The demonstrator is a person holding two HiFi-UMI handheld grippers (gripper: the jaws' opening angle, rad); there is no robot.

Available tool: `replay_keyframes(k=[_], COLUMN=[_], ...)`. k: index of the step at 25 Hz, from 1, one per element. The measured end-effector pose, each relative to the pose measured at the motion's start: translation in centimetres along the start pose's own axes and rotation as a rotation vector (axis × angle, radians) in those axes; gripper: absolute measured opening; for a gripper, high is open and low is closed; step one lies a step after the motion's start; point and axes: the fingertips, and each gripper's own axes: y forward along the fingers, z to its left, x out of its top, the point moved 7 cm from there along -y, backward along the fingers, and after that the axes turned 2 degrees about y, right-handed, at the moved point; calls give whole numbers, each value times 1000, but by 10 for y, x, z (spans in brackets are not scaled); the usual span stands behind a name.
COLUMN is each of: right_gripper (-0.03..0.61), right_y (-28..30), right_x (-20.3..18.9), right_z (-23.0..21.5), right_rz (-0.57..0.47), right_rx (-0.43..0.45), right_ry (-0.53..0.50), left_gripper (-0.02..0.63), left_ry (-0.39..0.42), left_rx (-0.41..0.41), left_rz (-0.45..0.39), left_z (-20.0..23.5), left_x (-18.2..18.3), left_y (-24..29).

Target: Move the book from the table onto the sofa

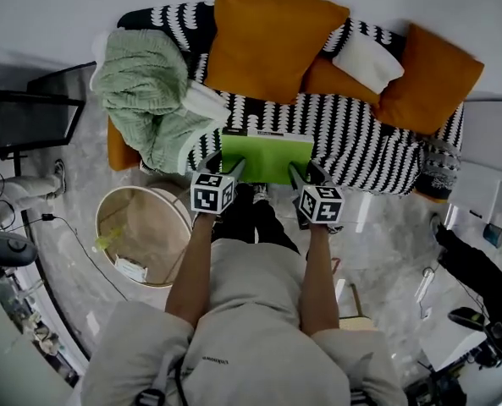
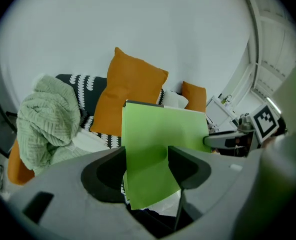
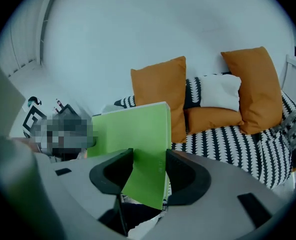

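The sofa (image 1: 361, 142) wears a black-and-white striped cover. The green book (image 1: 266, 155) is held over its front edge. Both forearms reach forward and slope down. The left gripper (image 1: 225, 169) and right gripper (image 1: 308, 174) each pinch a near corner of the book between their fingers (image 2: 187, 166).

A living-room setting; a black-and-white sofa (image 1: 377, 146) with orange cushions (image 1: 272, 36); a green knitted blanket (image 1: 145, 87); marbled floor (image 1: 394, 227).

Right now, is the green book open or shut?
Shut: the green book shows one flat cover over a thin white page edge, no pages fanned.
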Motion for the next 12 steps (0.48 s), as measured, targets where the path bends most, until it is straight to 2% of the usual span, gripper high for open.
replay_keyframes(k=[4, 9, 12], right_gripper=[206, 206, 206], right_y=[7, 32, 48], right_x=[-18, -37, -43], right_z=[-14, -32, -38], right_rz=[33, 78, 104], right_rx=[-44, -88, -102], right_ry=[32, 62, 63], left_gripper=[267, 267, 267], left_ry=[-4, 52, 46], left_rx=[-46, -99, -124], left_rz=[43, 94, 119], left_z=[1, 12, 22], left_x=[-14, -36, -44], left_y=[25, 59, 78])
